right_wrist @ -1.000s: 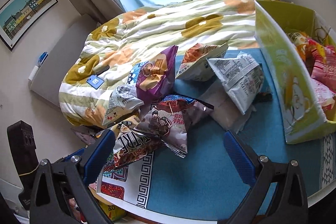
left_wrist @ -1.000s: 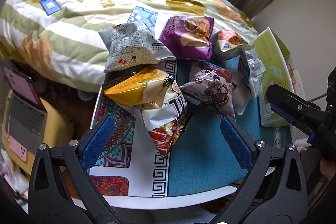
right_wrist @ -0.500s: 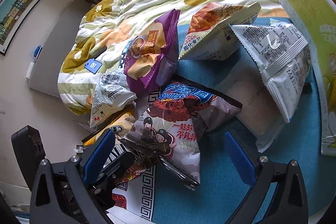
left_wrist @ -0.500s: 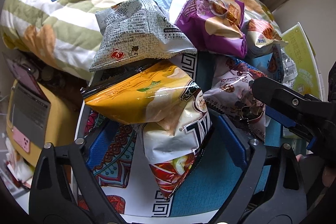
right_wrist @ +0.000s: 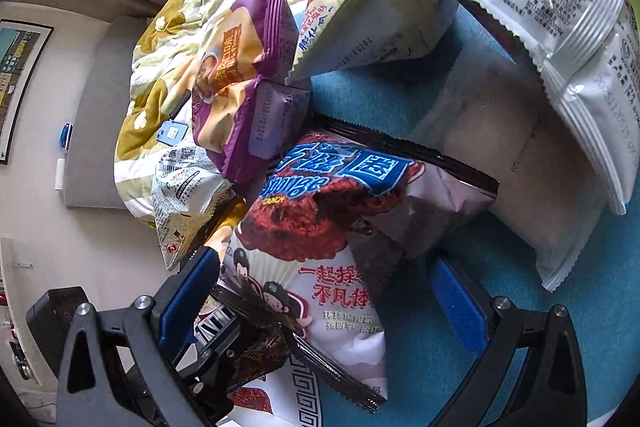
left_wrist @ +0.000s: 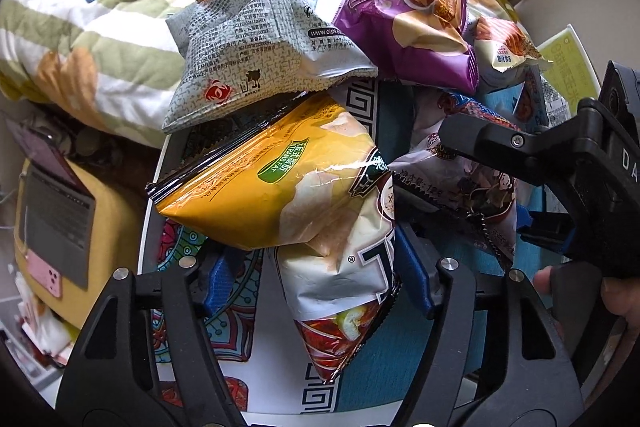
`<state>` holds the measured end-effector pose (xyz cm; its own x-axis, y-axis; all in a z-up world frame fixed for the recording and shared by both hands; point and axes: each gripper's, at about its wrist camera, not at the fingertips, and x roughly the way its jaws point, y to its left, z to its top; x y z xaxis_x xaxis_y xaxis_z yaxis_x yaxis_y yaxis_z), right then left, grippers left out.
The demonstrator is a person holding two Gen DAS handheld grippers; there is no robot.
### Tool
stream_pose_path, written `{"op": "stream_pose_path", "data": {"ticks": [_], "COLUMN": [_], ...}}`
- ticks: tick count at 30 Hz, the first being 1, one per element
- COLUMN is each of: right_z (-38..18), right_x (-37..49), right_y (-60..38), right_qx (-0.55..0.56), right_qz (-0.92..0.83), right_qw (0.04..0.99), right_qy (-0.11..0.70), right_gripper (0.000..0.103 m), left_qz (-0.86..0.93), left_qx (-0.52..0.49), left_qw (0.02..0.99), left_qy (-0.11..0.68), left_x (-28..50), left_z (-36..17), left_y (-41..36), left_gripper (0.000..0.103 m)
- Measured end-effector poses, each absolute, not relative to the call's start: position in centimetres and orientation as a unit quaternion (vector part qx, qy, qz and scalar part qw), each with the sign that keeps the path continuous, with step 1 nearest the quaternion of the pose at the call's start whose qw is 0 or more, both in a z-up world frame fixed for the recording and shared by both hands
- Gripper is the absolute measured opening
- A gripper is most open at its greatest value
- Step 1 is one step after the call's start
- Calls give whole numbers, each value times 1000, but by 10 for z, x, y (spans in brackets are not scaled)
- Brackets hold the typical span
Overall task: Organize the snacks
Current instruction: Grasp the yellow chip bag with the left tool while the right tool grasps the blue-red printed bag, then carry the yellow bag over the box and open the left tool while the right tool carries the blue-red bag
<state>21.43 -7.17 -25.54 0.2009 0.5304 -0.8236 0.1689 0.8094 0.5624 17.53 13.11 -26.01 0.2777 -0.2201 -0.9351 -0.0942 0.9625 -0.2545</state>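
The left gripper (left_wrist: 316, 275) was closing, its blue pads either side of the white-and-yellow chip bag (left_wrist: 304, 211), right pad touching it, left pad just beside. The right gripper (right_wrist: 324, 301) stood spread wide around the lavender Sponge Crunch bag (right_wrist: 332, 243), pads apart from it. Beyond lay the purple bag (left_wrist: 404, 39) and grey printed bag (left_wrist: 256, 47), all heaped on the patterned table (left_wrist: 360, 367) beside the floral quilt (left_wrist: 120, 27).
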Motion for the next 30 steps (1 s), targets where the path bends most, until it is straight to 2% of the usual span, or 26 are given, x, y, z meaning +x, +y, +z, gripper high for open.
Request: {"op": "stream_pose_path", "data": {"ticks": [8,14,16,22,30], "right_z": [-259,-260,-256,-254,-232], "right_x": [222,223,221,209,189], "right_y": [-67,-63,-63,-67,-68], "right_qx": [280,274,266,270,261], "right_qz": [126,131,130,128,130], "right_qw": [718,715,719,719,737], "right_qy": [625,629,629,627,609], "right_gripper": [102,89,78,72,71], "left_qz": [-46,-48,-50,-60,-77], "left_qx": [-129,-122,-119,-112,-117], "left_qw": [787,785,784,785,788], "left_qy": [602,605,607,607,600], "left_x": [173,169,166,149,117], "left_z": [-260,-258,-257,-252,-237], "left_y": [134,137,137,130,128], "left_gripper": [65,65,64,64,64]}}
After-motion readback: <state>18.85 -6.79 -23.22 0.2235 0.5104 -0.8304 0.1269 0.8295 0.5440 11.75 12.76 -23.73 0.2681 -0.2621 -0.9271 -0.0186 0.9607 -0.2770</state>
